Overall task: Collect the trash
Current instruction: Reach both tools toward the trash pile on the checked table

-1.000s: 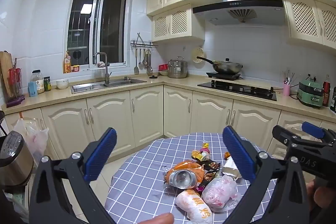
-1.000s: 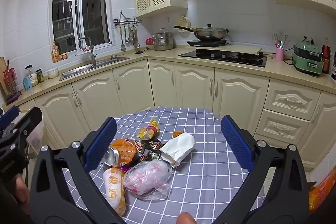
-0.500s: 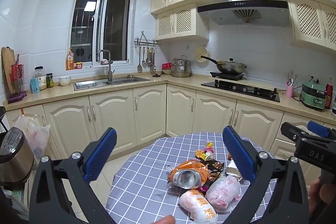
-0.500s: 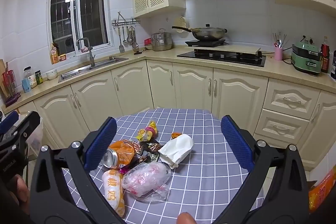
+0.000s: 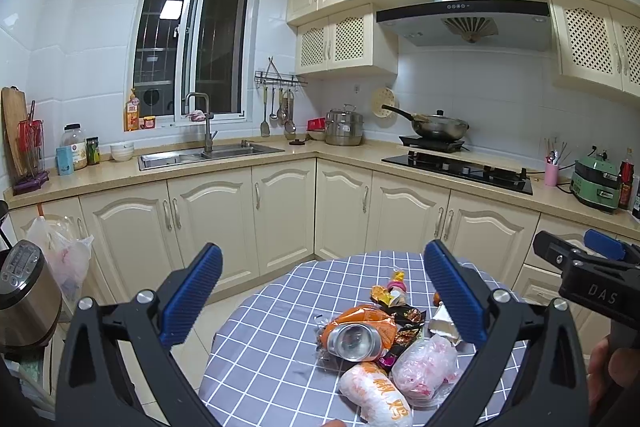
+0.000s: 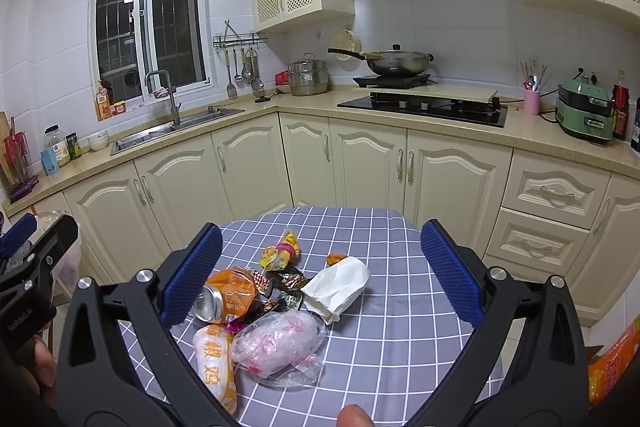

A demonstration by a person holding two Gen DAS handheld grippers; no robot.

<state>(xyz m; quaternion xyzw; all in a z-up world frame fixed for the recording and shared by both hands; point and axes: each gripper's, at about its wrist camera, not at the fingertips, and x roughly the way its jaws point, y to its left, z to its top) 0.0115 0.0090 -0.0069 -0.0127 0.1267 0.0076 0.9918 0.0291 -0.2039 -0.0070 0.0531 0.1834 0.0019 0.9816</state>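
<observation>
Nearest, the right gripper (image 6: pixel 318 279) and left gripper (image 5: pixel 322 297) are both held above the checked tabletop (image 6: pixel 400 331), jaws spread wide and empty. Just beyond, the trash is heaped together: a clear plastic bag (image 6: pixel 280 341), a white-and-orange wrapper (image 6: pixel 214 359), a crushed can (image 6: pixel 210 303) in orange packaging, a white paper bag (image 6: pixel 340 285) and small snack wrappers (image 6: pixel 280 253) (touching or overlapping). One outlying piece is probably best gripped first, by a bunched fold, and lifted slowly. Farther back, kitchen cabinets (image 6: pixel 248 171) are seen.
</observation>
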